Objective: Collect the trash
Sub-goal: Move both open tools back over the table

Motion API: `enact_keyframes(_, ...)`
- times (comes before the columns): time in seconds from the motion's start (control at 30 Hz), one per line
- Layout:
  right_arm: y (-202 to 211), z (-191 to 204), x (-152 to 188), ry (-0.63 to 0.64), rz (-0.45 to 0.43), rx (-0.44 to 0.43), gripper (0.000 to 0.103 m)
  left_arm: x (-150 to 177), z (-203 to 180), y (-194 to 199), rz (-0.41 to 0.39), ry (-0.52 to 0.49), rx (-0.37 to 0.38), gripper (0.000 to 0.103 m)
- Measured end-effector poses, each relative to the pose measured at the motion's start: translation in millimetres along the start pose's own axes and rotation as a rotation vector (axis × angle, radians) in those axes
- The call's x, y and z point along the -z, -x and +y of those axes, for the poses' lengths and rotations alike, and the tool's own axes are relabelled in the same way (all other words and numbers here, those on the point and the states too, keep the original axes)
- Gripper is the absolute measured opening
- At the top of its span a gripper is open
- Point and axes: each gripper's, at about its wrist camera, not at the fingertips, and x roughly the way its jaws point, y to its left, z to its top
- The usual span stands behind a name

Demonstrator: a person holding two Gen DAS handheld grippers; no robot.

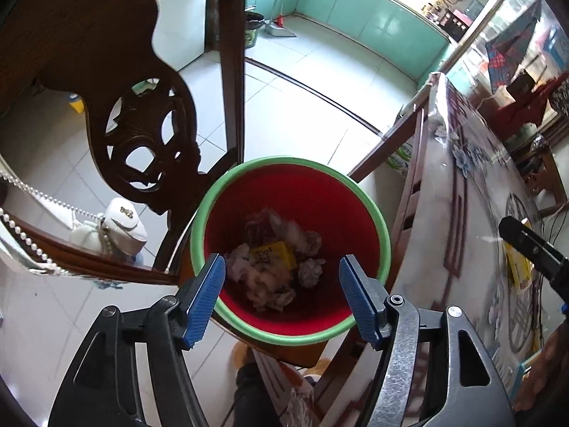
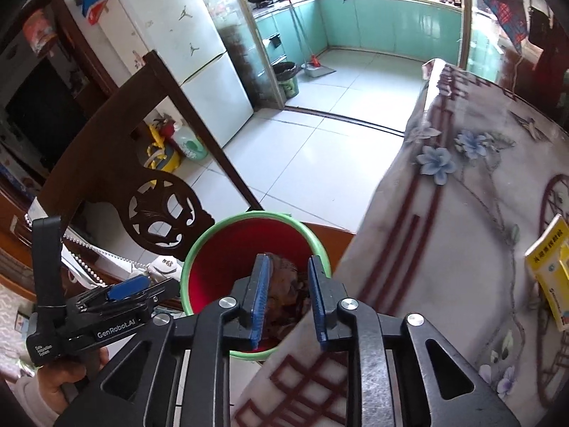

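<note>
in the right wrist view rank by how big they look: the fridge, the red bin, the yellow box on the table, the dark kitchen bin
1. fridge
2. red bin, though it sits far nearer the camera and is partly hidden by the claw
3. yellow box and dark kitchen bin: look about alike, and the box is cut off at the edge, so unranked

The right gripper (image 2: 287, 302) hangs over a red bin (image 2: 220, 249) with crumpled trash (image 2: 284, 284) inside. Its blue fingers (image 2: 259, 299) are a little apart and hold nothing. The table (image 2: 444, 231) is beside the bin. A yellow box (image 2: 549, 270) lies on it.
</note>
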Motion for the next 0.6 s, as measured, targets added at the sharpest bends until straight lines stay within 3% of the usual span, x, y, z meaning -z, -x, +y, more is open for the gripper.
enact_keyframes(0.17,30,-44,12,-0.042,-0.030,0.053,0.030,4,-28,13,-0.033,-0.053,-0.009,0.066)
enact_keyframes(0.33,69,-117,24,-0.129,-0.077,0.159,0.037,16,-63,19,-0.043,-0.093,0.007,0.066)
enact_keyframes(0.5,119,-228,36,-0.276,-0.163,0.343,0.043,34,-110,20,-0.030,-0.133,0.033,0.066)
enact_keyframes(0.6,134,-290,39,-0.375,-0.178,0.404,0.043,47,-143,20,-0.022,-0.163,0.059,0.066)
